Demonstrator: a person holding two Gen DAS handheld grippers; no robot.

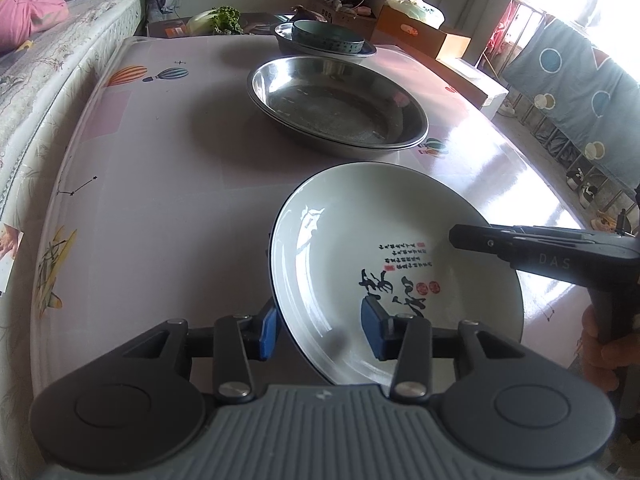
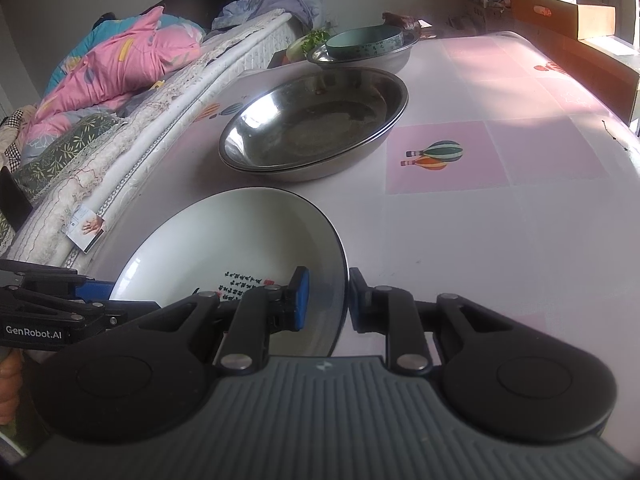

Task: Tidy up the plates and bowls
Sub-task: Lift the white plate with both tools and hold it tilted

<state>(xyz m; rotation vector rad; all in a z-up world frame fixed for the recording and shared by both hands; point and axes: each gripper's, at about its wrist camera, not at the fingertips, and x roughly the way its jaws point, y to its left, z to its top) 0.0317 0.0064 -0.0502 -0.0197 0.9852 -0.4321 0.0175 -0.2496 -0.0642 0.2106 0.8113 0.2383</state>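
1. Stacked already: round steel pans (image 1: 338, 106) nested mid-counter; teal bowl (image 1: 328, 36) in a steel basin behind.
2. Left: white ceramic plate with black calligraphy (image 1: 384, 240) at the near counter (image 1: 160, 200) edge.
3. Left tool (image 1: 322, 330) straddles its rim, pads apart; right tool (image 2: 326, 298) nearly closed on the opposite rim.

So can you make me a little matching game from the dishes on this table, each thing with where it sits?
Things:
1. white plate
2. steel pans
3. teal bowl
4. leafy greens

Places:
A. inside the far steel basin
B. mid-table, stacked in a pair
C. nearest, between both grippers' fingers
D. beyond the table's far edge

Pairs: 1-C, 2-B, 3-A, 4-D
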